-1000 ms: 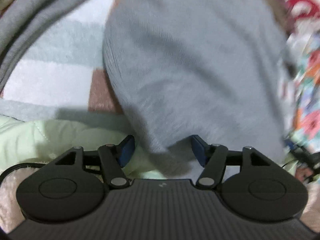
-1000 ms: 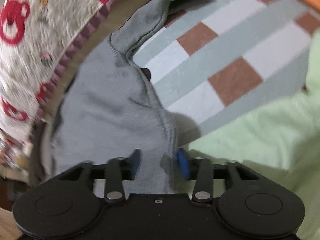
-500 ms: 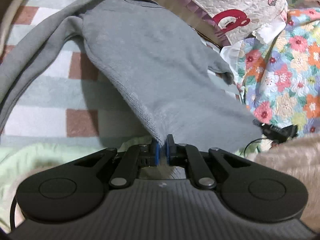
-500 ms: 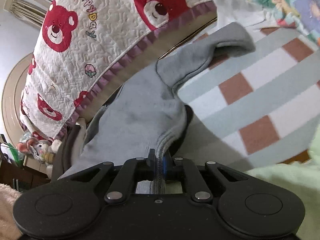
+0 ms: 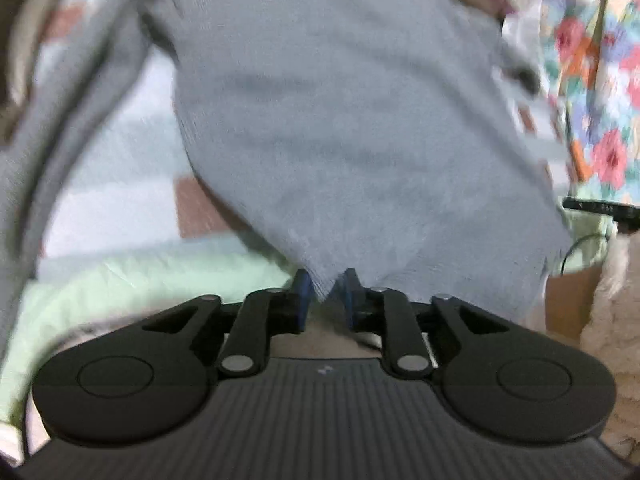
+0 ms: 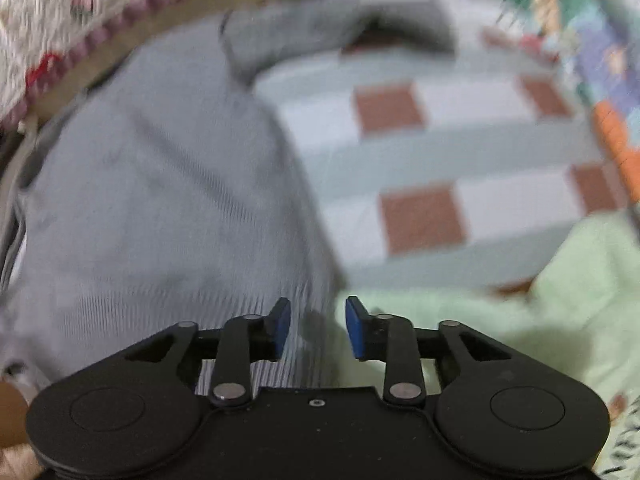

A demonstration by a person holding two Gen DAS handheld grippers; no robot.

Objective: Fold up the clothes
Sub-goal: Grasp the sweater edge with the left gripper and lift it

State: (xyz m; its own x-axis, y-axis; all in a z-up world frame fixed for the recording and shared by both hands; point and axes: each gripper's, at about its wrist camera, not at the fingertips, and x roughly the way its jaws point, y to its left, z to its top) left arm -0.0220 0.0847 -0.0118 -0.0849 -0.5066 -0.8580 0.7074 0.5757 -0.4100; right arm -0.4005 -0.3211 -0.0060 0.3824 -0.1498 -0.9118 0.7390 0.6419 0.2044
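A grey sweater [image 5: 340, 120] lies spread over a checked blanket [image 5: 112, 208], one sleeve trailing off to the left. A corner of its hem dips between the blue pads of my left gripper [image 5: 326, 292]. Those jaws are opening, and the pads stand a little apart from the cloth. In the right wrist view the sweater [image 6: 160, 200] fills the left half, its other sleeve curling at the top. My right gripper [image 6: 316, 320] is opening too; the ribbed hem lies loose between its pads. Both views are blurred.
A pale green quilt [image 6: 560, 300] lies along the near edge under both grippers. A white quilt with red bears [image 6: 80, 20] rises behind the sweater. Floral fabric [image 5: 600, 80] and a black cabled device [image 5: 600, 208] sit at the right, beside beige fluffy cloth [image 5: 616, 300].
Half a second ago both grippers were pinched shut on the sweater's hem and lifted it. Now both pairs of jaws have parted and the hem sits loose between them.
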